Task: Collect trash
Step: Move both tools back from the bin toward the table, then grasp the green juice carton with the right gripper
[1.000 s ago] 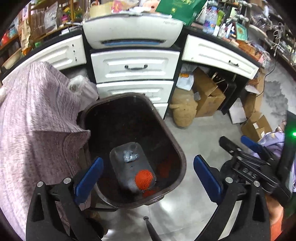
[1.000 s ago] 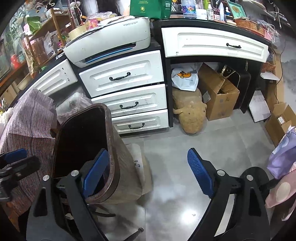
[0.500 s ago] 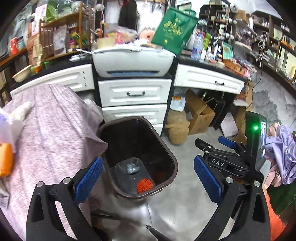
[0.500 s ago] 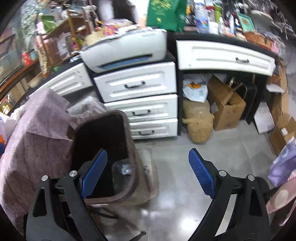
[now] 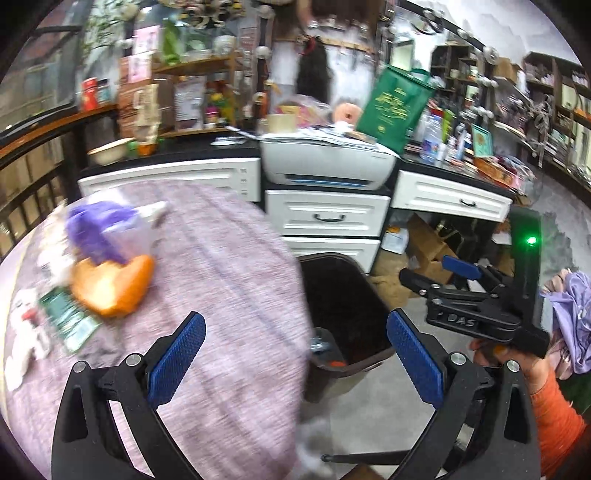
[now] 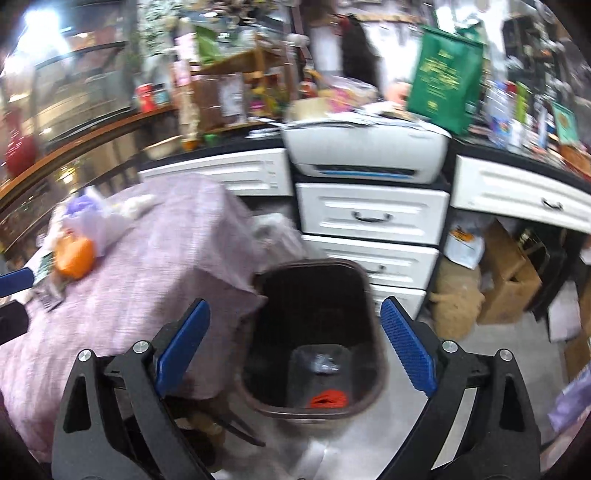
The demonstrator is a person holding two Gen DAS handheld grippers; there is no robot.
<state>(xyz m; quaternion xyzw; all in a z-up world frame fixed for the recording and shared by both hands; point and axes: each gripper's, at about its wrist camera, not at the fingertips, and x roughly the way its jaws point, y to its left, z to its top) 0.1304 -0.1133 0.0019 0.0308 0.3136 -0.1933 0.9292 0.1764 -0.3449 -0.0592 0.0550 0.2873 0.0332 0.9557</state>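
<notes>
I stood in a crowded room over a glossy grey tiled floor (image 6: 491, 339). Ahead of me ran a black-topped counter with white panelled drawers (image 5: 327, 218) that had dark curved handles. A white printer with a blue strip (image 5: 327, 164) sat on the counter, and a green fabric bag with gold lettering (image 5: 393, 107) leaned behind it. Wooden shelves packed with boxes and packets (image 5: 177, 92) rose at the back, and more shelving (image 5: 554, 92) lined the right wall. Brown cardboard boxes (image 6: 509, 280) stood under the counter beside a tan burlap sack (image 6: 456, 299). To my left was a table under a mauve woven cloth (image 5: 221, 266). A bright light (image 6: 40, 22) glared at the upper left.
</notes>
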